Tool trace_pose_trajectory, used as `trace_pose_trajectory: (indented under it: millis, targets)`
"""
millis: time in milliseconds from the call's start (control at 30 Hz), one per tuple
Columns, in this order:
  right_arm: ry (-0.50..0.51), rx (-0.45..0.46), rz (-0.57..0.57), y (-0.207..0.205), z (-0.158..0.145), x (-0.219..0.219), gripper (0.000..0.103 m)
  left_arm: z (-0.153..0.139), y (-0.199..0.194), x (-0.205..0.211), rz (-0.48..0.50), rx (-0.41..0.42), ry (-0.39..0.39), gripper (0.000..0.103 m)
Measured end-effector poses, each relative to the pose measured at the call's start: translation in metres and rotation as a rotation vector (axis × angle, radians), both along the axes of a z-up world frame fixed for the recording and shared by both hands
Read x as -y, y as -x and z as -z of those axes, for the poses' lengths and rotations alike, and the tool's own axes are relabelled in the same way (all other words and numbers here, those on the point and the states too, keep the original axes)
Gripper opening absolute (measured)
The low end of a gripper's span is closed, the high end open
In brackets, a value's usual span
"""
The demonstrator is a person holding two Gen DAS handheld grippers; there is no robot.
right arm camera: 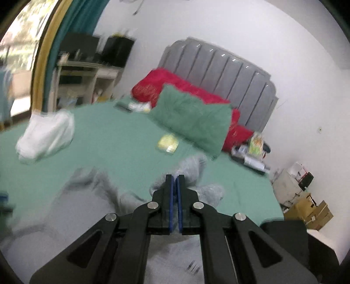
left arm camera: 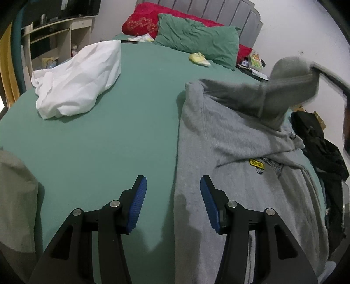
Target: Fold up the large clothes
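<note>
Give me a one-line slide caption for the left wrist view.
Open left gripper hovers over the grey hoodie on the green bed, its sleeve lifted.

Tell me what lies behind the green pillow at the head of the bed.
Behind the green pillow lies a red pillow, partly covered by it, with the grey headboard beyond. How far the red one runs is hidden.

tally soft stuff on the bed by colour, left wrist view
Grey: 1, hoodie
White: 1, bundled garment
Green: 1, pillow
Red: 1, pillow
Yellow: 1, small cloth
Total: 5
</note>
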State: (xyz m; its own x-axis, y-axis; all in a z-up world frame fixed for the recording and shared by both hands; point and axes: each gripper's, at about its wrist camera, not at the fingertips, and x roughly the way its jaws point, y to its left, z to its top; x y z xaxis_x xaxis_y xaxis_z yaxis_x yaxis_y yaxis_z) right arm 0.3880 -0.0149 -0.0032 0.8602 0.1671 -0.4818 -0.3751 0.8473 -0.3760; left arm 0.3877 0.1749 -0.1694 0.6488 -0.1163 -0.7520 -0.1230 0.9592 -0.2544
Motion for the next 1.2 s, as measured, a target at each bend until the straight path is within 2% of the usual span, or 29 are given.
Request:
trace_pose_trajectory:
  millis: [33,67,100,133,167,233,300,333,367,400,433,467,533,633,667,733,800,833,900,933,967,1033,1067,1167,1200]
  targets:
    - [0.012,-0.035,-0.009,0.016,0.021,-0.004,0.004,-0.002,0.004,0.001,0.006,0.004,0.003,0.054]
    - [0.028,-0.107,-0.025,0.034,0.054,-0.013,0.004,-0.003,0.006,0.002,0.009,0.007,0.002,0.054]
    - [0.026,-0.151,-0.036,0.042,0.071,-0.016,0.004,-0.005,0.009,0.003,0.014,0.012,0.003,0.054]
    - [0.000,-0.255,-0.081,0.055,0.103,-0.021,0.004,-0.008,0.013,0.004,0.016,0.019,0.006,0.054]
    - [-0.034,-0.353,-0.126,0.064,0.123,-0.023,0.004,-0.009,0.015,0.005,0.018,0.025,0.007,0.054]
    - [-0.044,-0.457,-0.112,0.083,0.152,-0.022,0.005,-0.013,0.020,0.006,0.026,0.036,0.008,0.054]
    - [-0.077,-0.479,-0.107,0.095,0.153,-0.015,0.008,-0.015,0.023,0.005,0.029,0.040,0.012,0.054]
    - [-0.084,-0.467,-0.100,0.096,0.146,-0.011,0.017,-0.016,0.024,0.004,0.030,0.041,0.014,0.054]
    - [-0.083,-0.437,-0.087,0.095,0.136,-0.006,0.034,-0.017,0.024,0.003,0.029,0.042,0.016,0.054]
    - [-0.084,-0.402,-0.076,0.092,0.125,-0.003,0.045,-0.017,0.023,0.001,0.026,0.041,0.017,0.054]
    - [-0.087,-0.367,-0.068,0.087,0.114,0.002,0.069,-0.017,0.022,-0.001,0.021,0.039,0.020,0.054]
    - [-0.095,-0.314,-0.054,0.073,0.098,0.005,0.082,-0.017,0.021,-0.003,0.017,0.037,0.024,0.054]
    - [-0.119,-0.287,-0.029,0.045,0.084,0.006,0.085,-0.015,0.016,-0.006,0.007,0.029,0.035,0.054]
    - [-0.168,-0.326,-0.073,0.006,0.080,-0.016,0.085,-0.014,0.013,-0.005,0.012,0.022,0.038,0.054]
    - [-0.151,-0.331,-0.110,-0.007,0.083,-0.030,0.085,-0.013,0.011,-0.003,0.015,0.021,0.035,0.054]
    - [-0.103,-0.359,-0.168,-0.019,0.100,-0.054,0.085,-0.012,0.010,0.000,0.022,0.016,0.034,0.054]
    - [-0.060,-0.426,-0.160,-0.025,0.129,-0.069,0.082,-0.011,0.009,0.002,0.027,0.012,0.032,0.054]
    - [-0.033,-0.465,-0.131,-0.034,0.146,-0.075,0.078,-0.010,0.009,0.004,0.029,0.010,0.029,0.054]
    - [-0.013,-0.487,-0.093,-0.036,0.167,-0.076,0.050,-0.009,0.008,0.005,0.032,0.006,0.024,0.054]
    - [-0.053,-0.483,-0.077,-0.040,0.171,-0.068,0.023,-0.007,0.007,0.005,0.033,0.000,0.025,0.054]
    - [-0.107,-0.483,-0.068,-0.040,0.169,-0.060,0.015,-0.007,0.006,0.005,0.034,-0.004,0.027,0.054]
    - [-0.198,-0.450,-0.023,-0.034,0.157,-0.039,0.010,-0.006,0.006,0.006,0.034,-0.010,0.031,0.054]
    - [-0.213,-0.420,0.000,-0.029,0.150,-0.031,0.010,-0.006,0.006,0.006,0.035,-0.009,0.037,0.054]
    - [-0.376,-0.367,0.002,-0.008,0.124,0.010,0.010,-0.007,0.003,0.008,0.039,-0.005,0.037,0.054]
    - [-0.392,-0.347,0.023,-0.003,0.118,0.024,0.010,-0.007,0.002,0.010,0.040,-0.005,0.037,0.054]
